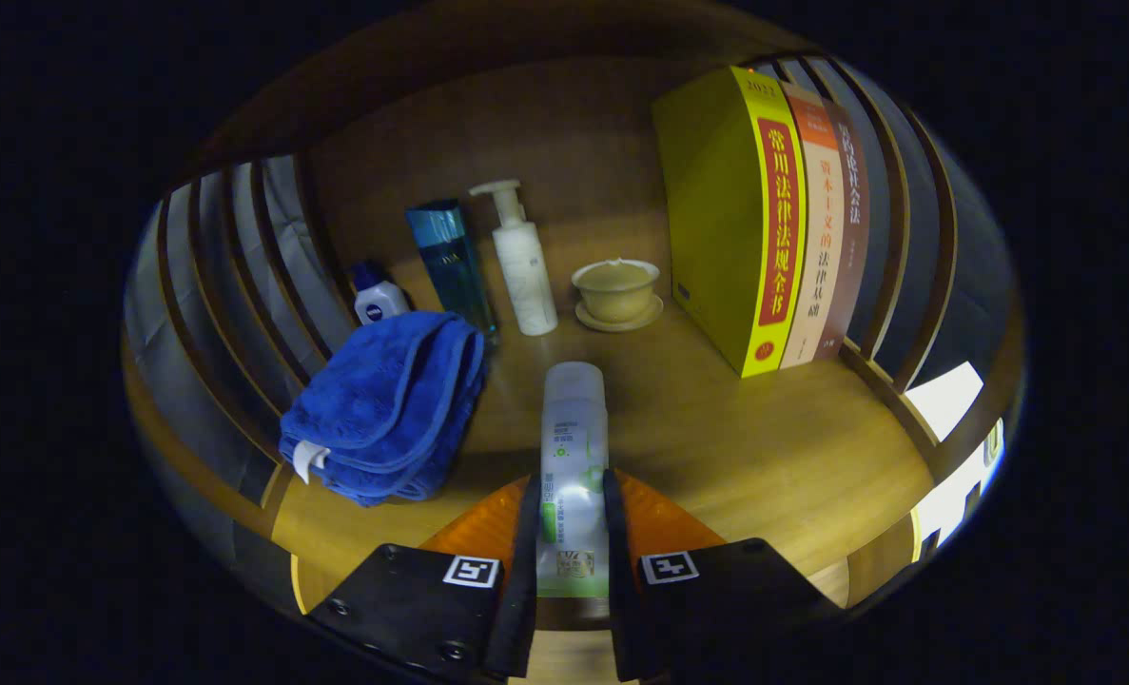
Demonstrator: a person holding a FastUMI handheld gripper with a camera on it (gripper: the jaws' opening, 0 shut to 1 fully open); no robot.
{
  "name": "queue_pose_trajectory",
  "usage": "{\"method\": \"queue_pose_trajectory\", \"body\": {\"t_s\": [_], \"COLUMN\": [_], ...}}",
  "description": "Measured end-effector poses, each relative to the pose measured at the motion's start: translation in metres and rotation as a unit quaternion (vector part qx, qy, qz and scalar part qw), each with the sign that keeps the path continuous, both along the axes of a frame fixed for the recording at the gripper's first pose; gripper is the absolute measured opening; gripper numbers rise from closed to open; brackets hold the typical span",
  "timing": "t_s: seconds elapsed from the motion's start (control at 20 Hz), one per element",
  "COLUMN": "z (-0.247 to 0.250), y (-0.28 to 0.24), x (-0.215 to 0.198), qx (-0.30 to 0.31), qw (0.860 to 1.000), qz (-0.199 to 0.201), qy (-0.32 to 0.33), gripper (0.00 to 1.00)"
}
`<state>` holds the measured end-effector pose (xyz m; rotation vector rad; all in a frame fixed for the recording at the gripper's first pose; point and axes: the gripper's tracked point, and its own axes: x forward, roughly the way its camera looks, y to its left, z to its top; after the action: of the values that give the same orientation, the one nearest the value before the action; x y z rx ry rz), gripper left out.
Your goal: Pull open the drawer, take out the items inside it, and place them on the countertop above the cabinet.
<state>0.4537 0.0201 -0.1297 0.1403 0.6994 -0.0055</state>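
Note:
My gripper (pixel 572 495) is shut on a white tube with green print (pixel 574 447), which lies lengthwise between the fingers with its capped end pointing ahead. The tube hangs over the wooden countertop (pixel 716 447). A folded blue towel (pixel 388 404) lies on the countertop just left of the fingers. The drawer is out of sight.
Beyond the tube stand a small white bottle with a blue cap (pixel 379 297), a tall teal box (pixel 452 262), a white pump bottle (pixel 521 262) and a beige lidded cup on a saucer (pixel 616 293). Upright books (pixel 764 219) stand ahead to the right. Slatted sides (pixel 231 276) close both ends.

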Motion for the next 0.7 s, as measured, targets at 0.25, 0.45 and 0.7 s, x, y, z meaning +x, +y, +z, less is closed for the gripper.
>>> {"method": "queue_pose_trajectory", "body": {"t_s": [0.25, 0.45, 0.7], "z": [-0.001, -0.006, -0.008], "y": [-0.003, 0.008, 0.015], "x": [0.005, 0.0, 0.001], "qx": [-0.043, -0.043, -0.05], "qw": [0.998, 0.998, 0.997], "qz": [0.027, 0.036, 0.043], "qy": [-0.037, -0.033, -0.04], "gripper": [0.51, 0.61, 1.0]}}
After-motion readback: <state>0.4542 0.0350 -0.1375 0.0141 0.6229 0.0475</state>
